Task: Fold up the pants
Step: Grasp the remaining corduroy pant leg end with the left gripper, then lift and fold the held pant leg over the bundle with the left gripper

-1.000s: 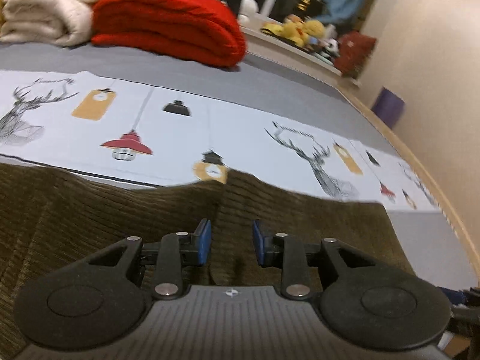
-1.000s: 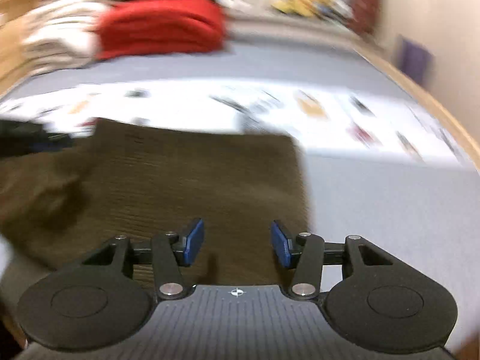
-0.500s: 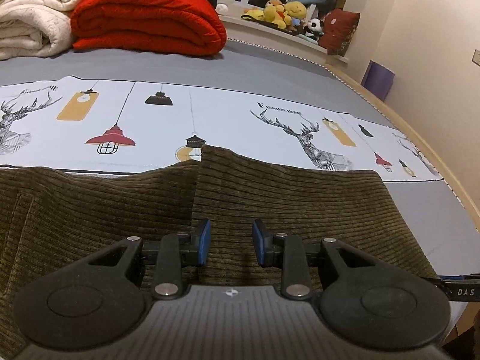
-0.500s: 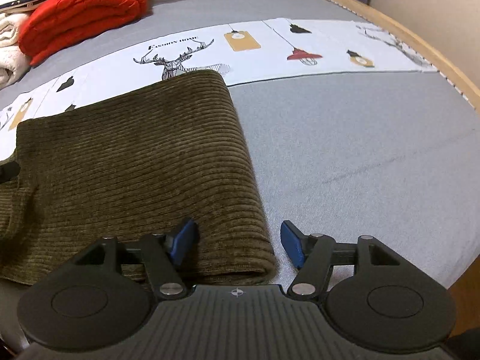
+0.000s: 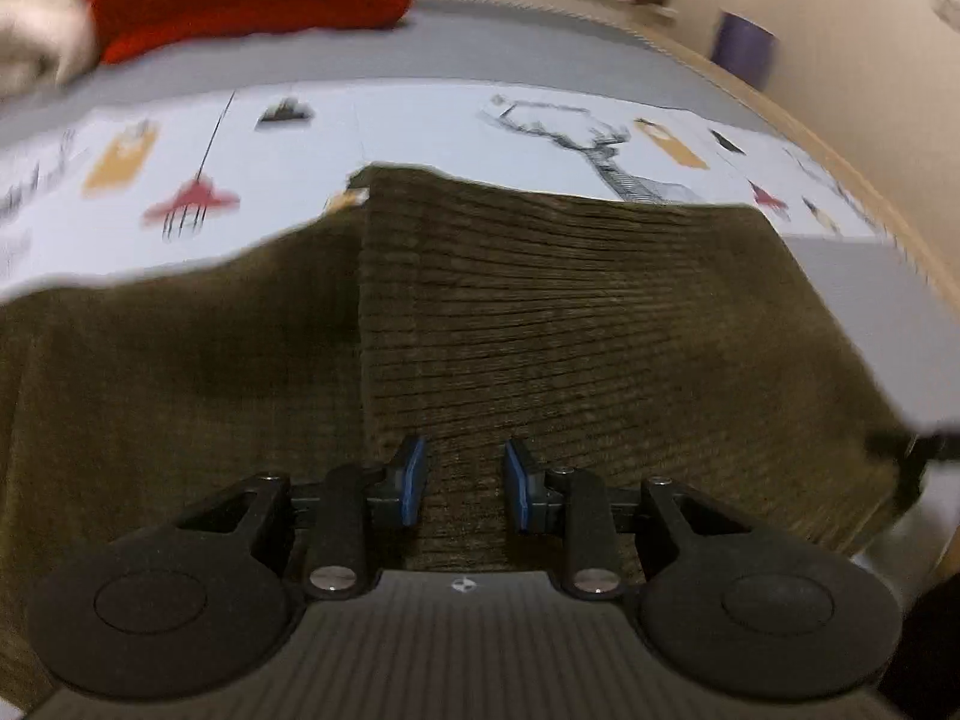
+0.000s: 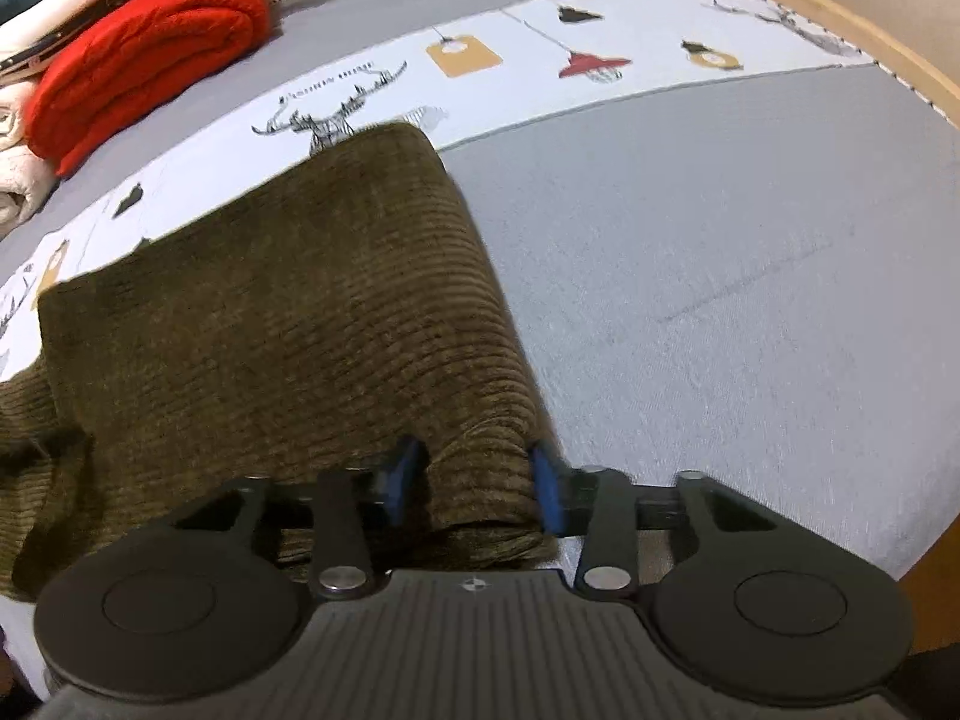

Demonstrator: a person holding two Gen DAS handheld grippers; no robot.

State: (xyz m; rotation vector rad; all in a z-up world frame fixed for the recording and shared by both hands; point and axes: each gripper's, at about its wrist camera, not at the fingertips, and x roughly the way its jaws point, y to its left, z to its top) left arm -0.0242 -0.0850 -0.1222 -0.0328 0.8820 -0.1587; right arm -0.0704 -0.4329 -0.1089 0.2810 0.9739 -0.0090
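Note:
Olive-brown corduroy pants (image 5: 540,324) lie folded on the bed, one layer doubled over the other with a straight edge down the middle. My left gripper (image 5: 462,483) is open, its blue pads low over the near edge of the pants, gripping nothing. In the right wrist view the pants (image 6: 288,324) end in a rounded fold at their right side. My right gripper (image 6: 477,480) straddles the near corner of that fold, jaws partly closed with the cloth bunched between the pads. The right gripper's tip shows at the far right of the left wrist view (image 5: 918,456).
The pants rest on a grey bed cover (image 6: 720,252) with a white printed strip of deer and lamps (image 5: 420,120). A folded red blanket (image 6: 144,66) and cream blankets (image 5: 36,42) lie at the far side. A wooden bed edge (image 6: 840,24) and wall run along the right.
My right gripper has moved forward onto the fold's near corner and narrowed around it. My left gripper has moved closer and lower over the pants; its jaw opening is unchanged.

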